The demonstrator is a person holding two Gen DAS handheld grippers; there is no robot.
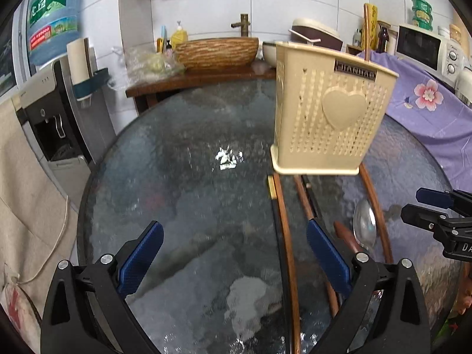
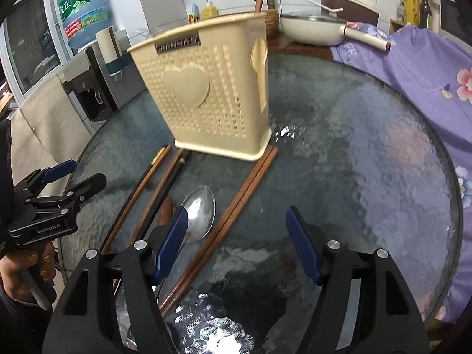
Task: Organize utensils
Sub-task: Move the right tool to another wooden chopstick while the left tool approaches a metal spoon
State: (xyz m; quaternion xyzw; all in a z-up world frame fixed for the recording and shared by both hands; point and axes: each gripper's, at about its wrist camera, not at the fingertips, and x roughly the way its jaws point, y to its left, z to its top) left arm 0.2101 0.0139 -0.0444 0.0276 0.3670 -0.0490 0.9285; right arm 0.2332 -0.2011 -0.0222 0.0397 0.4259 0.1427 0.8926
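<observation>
Both claws — left claw (image 1: 234, 243), right claw (image 2: 237, 231) — wide, empty; spoon (image 2: 200, 212) handle hidden behind right finger.

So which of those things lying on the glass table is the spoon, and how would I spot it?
Start at the round glass table and find the cream holder with a heart on its side. In front of it lie several long chopsticks. The spoon lies among them: the only shiny silver piece, with a wide oval bowl, near the right tongs.
</observation>
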